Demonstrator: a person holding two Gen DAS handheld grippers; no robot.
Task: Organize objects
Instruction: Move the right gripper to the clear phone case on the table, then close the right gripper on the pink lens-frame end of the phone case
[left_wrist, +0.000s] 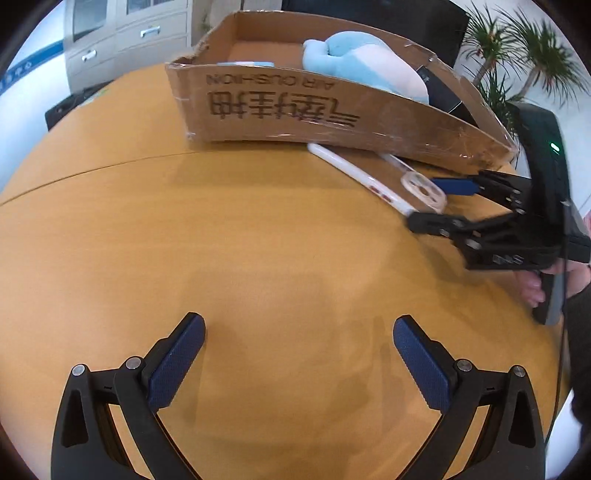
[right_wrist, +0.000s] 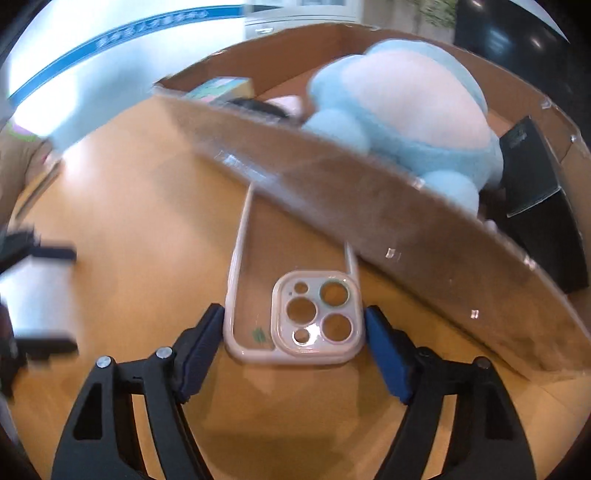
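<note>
- The surface (left_wrist: 258, 229) is a wooden top of warm orange-yellow colour, with a thin seam that runs across it in the left wrist view.
- On it stands an open cardboard box (left_wrist: 295, 110), with printed letters upside down on its near wall and clear tape along the edges.
- Inside the box lies a light blue and white plush toy (left_wrist: 362, 59); beside it are a black flat object (right_wrist: 535, 192) and a small pastel-coloured box (right_wrist: 221, 88) near the far corner.
- The phone case (right_wrist: 291, 321), transparent with a pale pink rim and round camera holes, lies flat on the surface just in front of the box; its far end goes under the edge of the box wall.
- The right gripper (right_wrist: 293, 332) is low over the surface, and its blue fingers (right_wrist: 201, 343) stand on both sides of the camera end of the case. They are very close to the rim, but the picture is blurred, so I cannot tell if they already press on it.
- The left gripper (left_wrist: 299, 354) has its fingers spread wide, with nothing between them, only bare wood below.
- A hand (left_wrist: 535, 288) holds the right gripper's handle.
- Behind the surface the room shows grey drawers with metal handles (left_wrist: 122, 40), a green palm plant (left_wrist: 517, 48), and a bright wall with a blue stripe (right_wrist: 110, 44).
</note>
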